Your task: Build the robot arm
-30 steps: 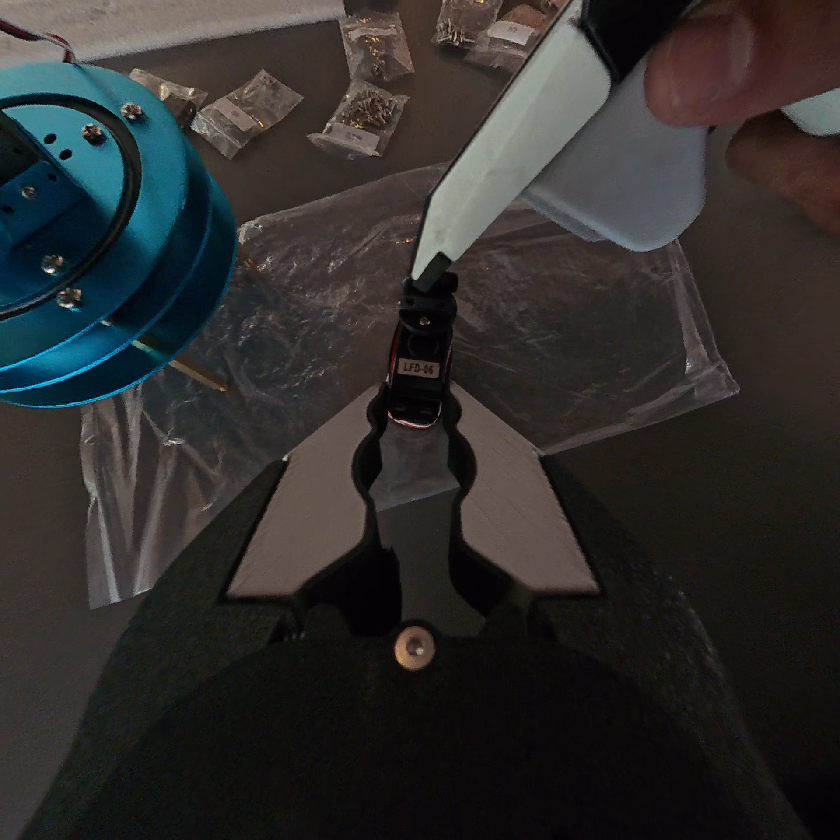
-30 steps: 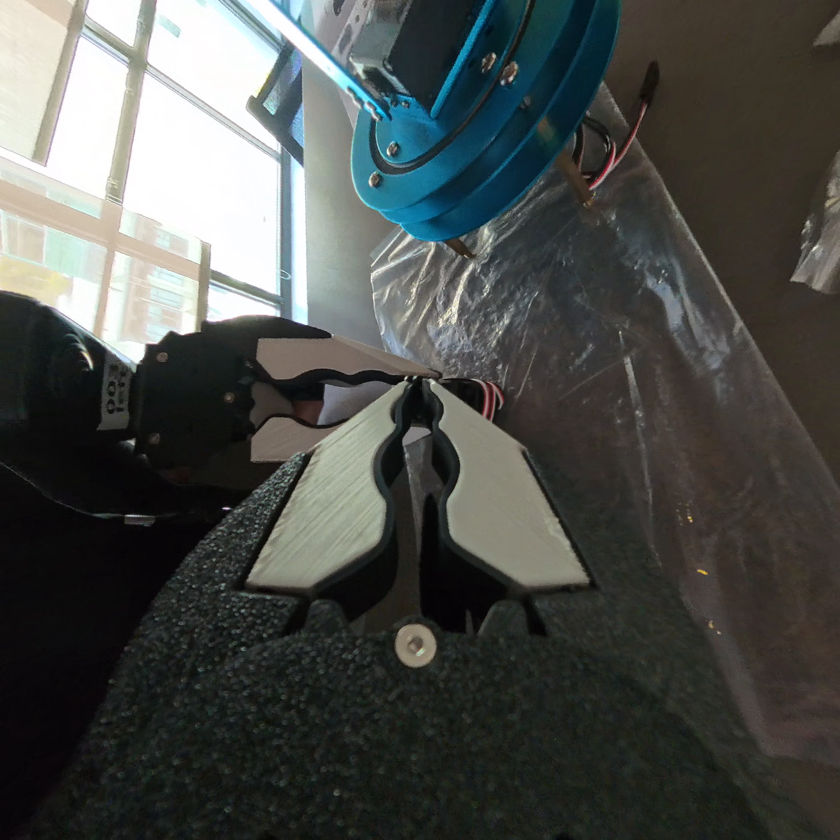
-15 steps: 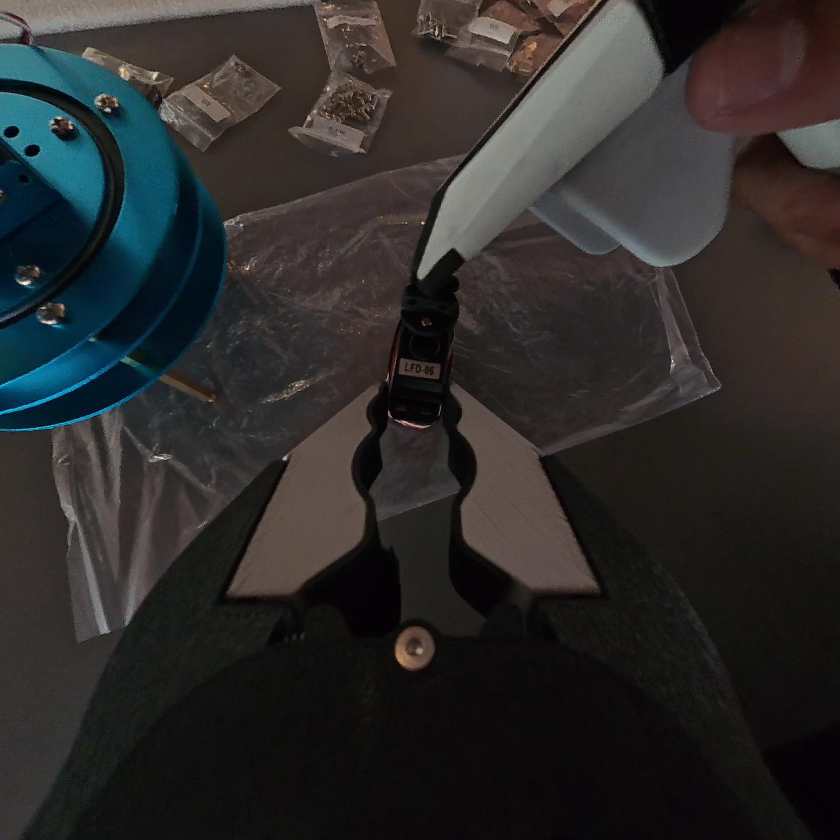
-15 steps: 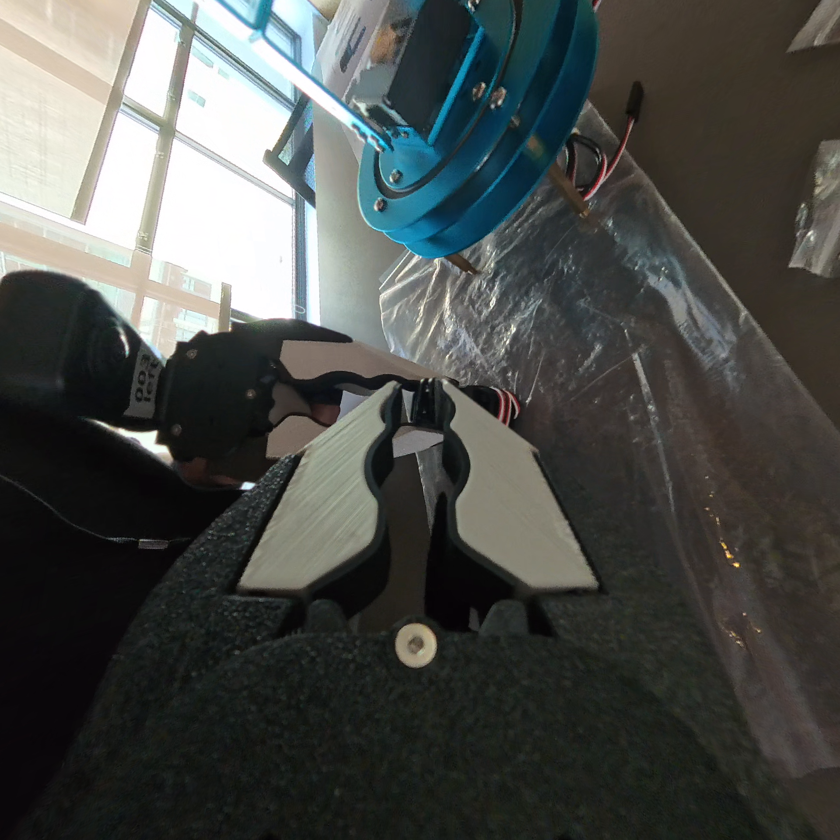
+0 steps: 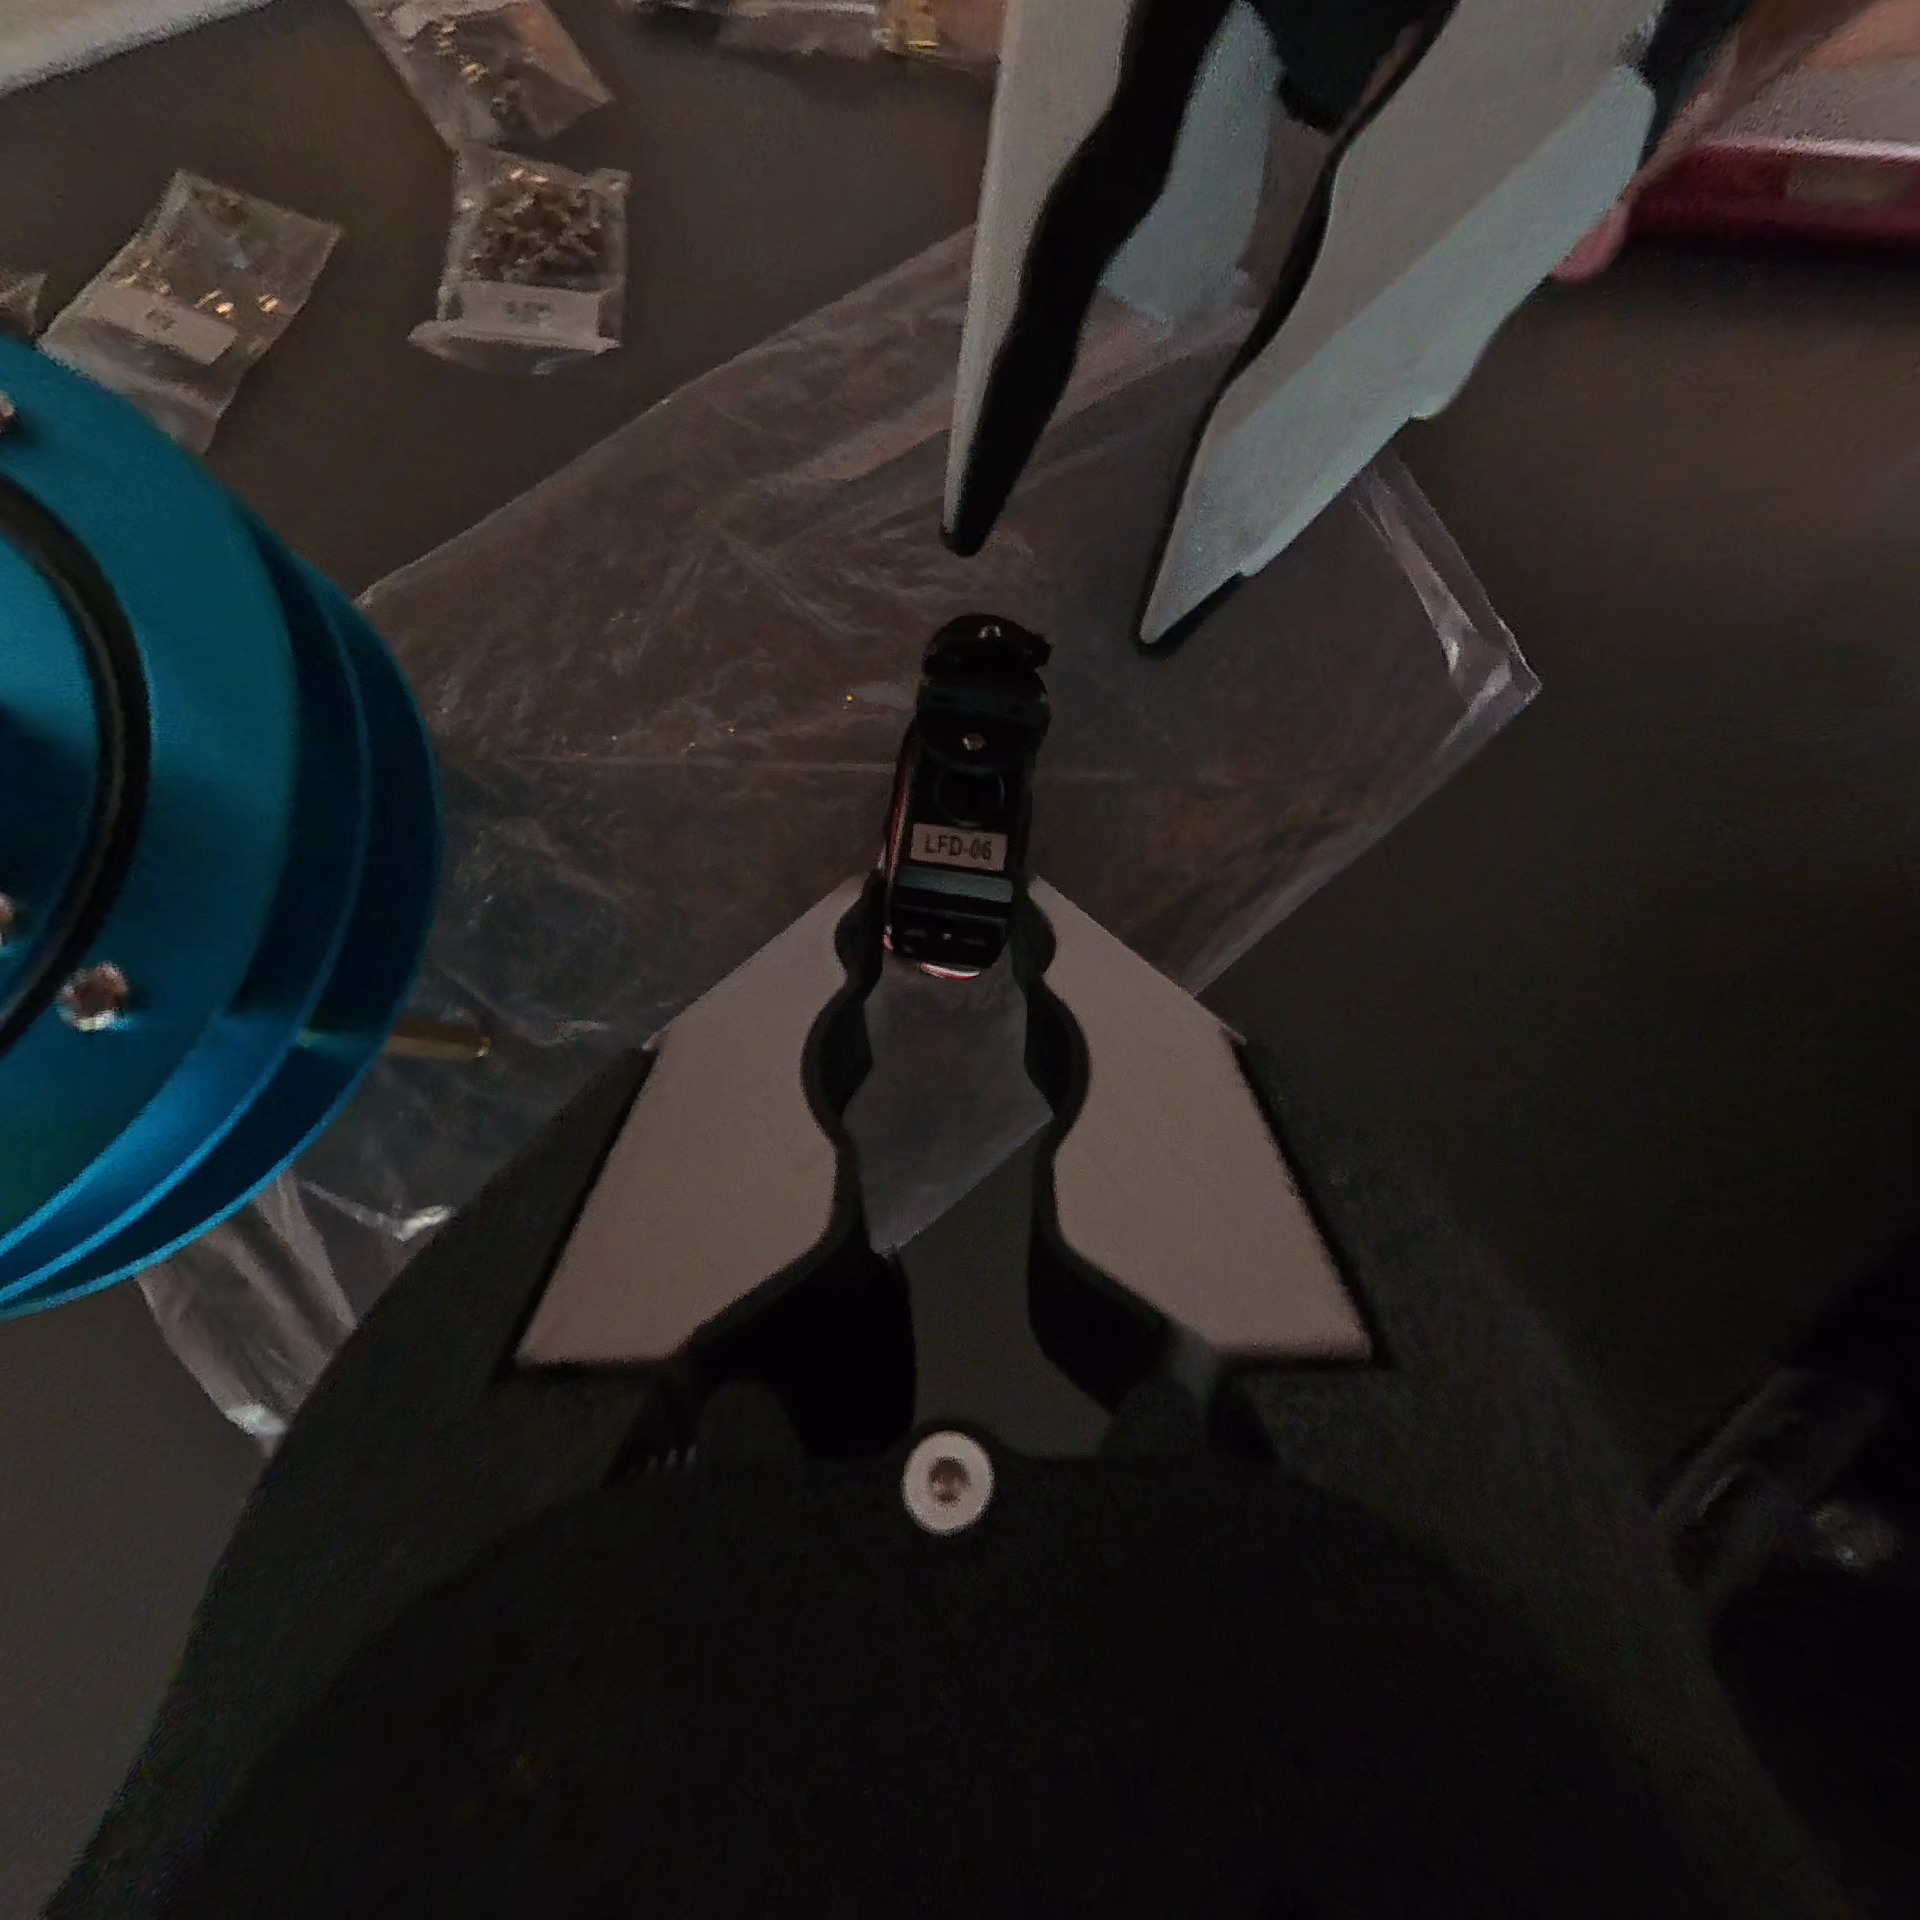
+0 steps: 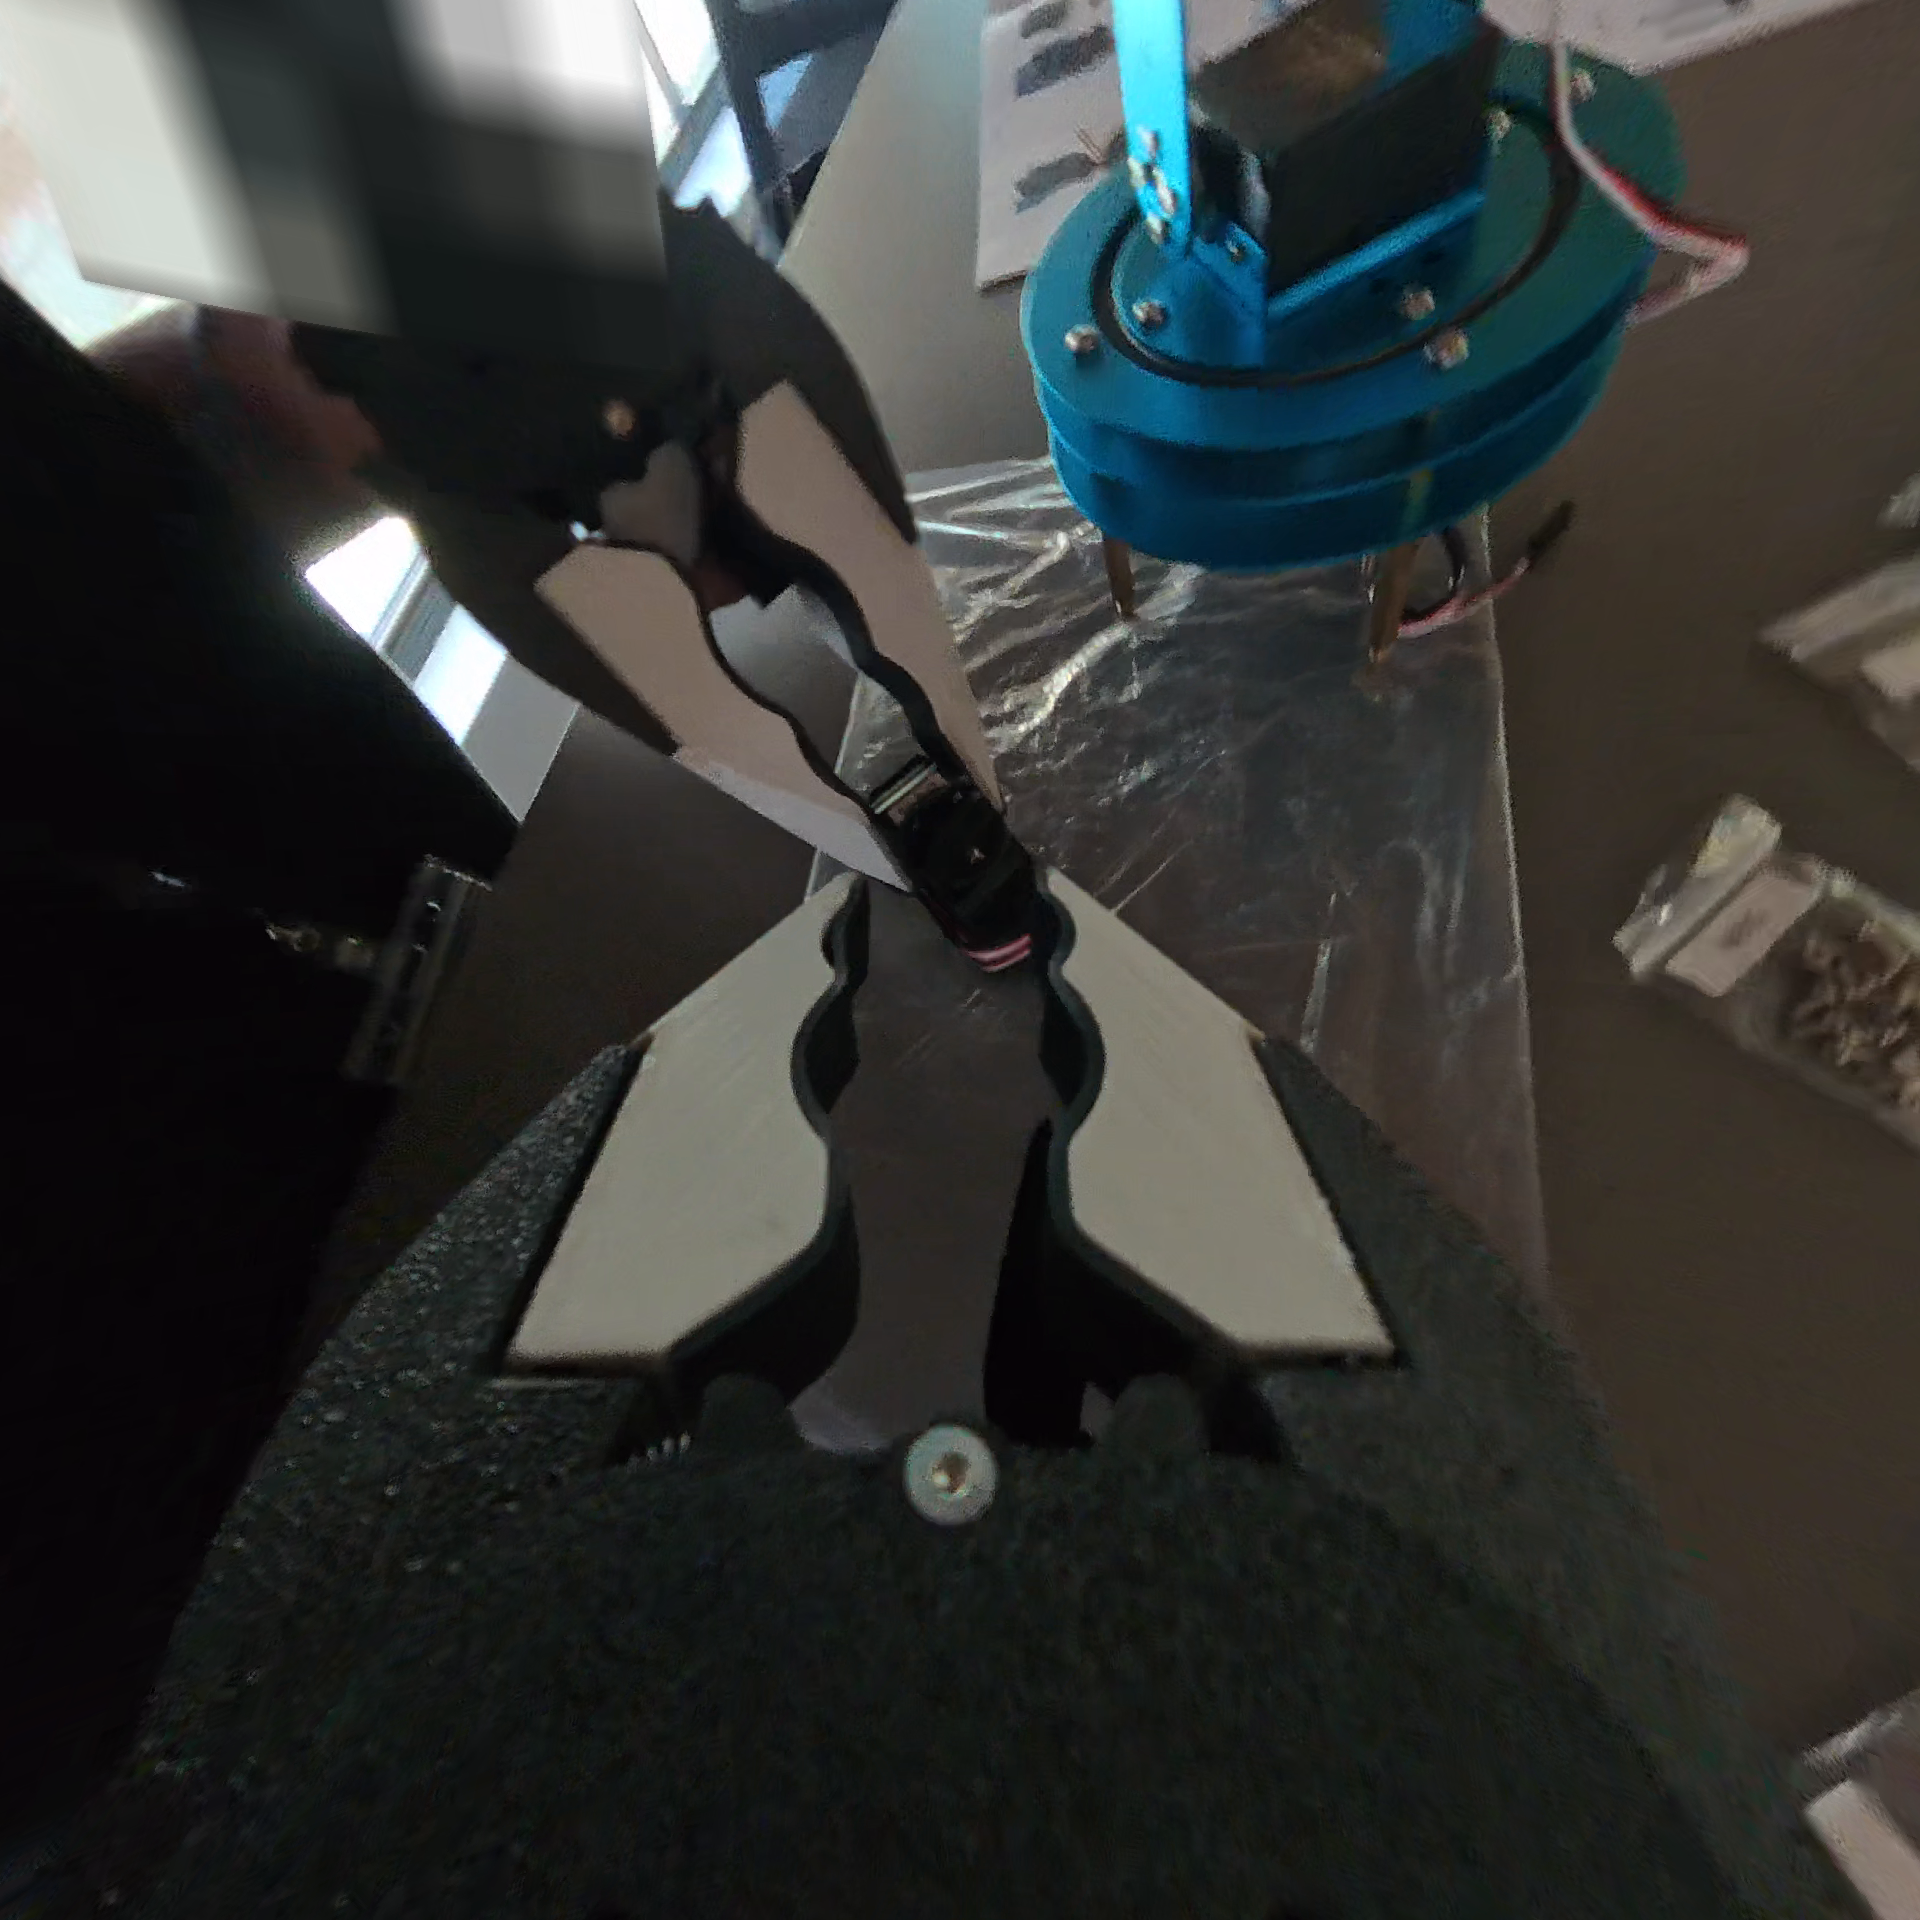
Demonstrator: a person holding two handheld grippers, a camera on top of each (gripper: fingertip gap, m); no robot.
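My left gripper (image 5: 951, 935) is shut on a small black servo (image 5: 961, 821) with a white label and red and white wires at its lower end. It holds the servo upright above a clear plastic sheet (image 5: 675, 675). My right gripper (image 5: 1060, 582) is open, its tips a little apart from the servo's top. In the right wrist view the right gripper (image 6: 945, 894) is open, and the servo (image 6: 966, 862) reaches in between its tips. The left gripper (image 6: 940, 831) comes in from the upper left, clamped on the servo.
A blue round metal base (image 5: 156, 831) on brass legs stands on the sheet at the left; it also shows in the right wrist view (image 6: 1340, 395). Several small bags of screws (image 5: 530, 249) lie on the dark table beyond, and at the right (image 6: 1818, 987).
My right gripper was shut at the servo's top; its jaws have opened, it has turned and drawn back a little. My left gripper keeps its hold on the servo.
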